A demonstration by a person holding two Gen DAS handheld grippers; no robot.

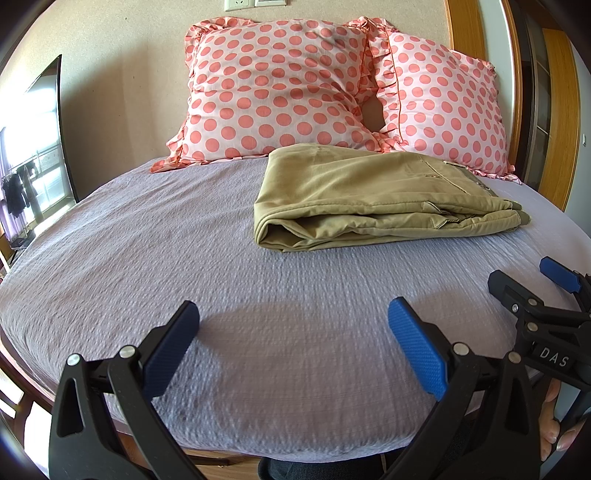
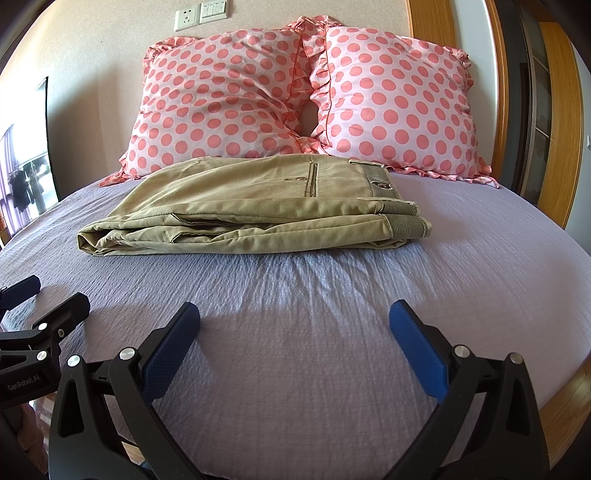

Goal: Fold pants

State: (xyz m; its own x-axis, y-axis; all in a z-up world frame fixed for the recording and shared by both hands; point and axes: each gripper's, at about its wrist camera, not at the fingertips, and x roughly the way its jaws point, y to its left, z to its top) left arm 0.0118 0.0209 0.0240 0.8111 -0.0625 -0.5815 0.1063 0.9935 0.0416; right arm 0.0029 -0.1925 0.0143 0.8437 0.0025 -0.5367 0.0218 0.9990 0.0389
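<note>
The khaki pants (image 2: 251,214) are lying folded into a flat, layered bundle on the bed (image 2: 332,332), just in front of the two pink polka-dot pillows (image 2: 229,99), with their far edge sitting close against the pillows' ruffled hems. The ribbed waistband end is pointing toward the wooden door frame (image 2: 498,92) side, and the rounded fold is facing the opposite way. The lavender sheet is wrinkling in faint creases just in front of the pants.

The left hand-held gripper (image 1: 293,343) is hovering over the near part of the bed, well short of the pants, its blue-padded fingers (image 1: 417,350) standing wide apart and holding nothing. The right hand-held gripper (image 2: 294,343) is hanging likewise in front of the pants, spread wide and gripping nothing. Each one is showing at the edge of the other's view, side by side and apart. A white wall socket (image 2: 188,18) is sitting above the pillows.
</note>
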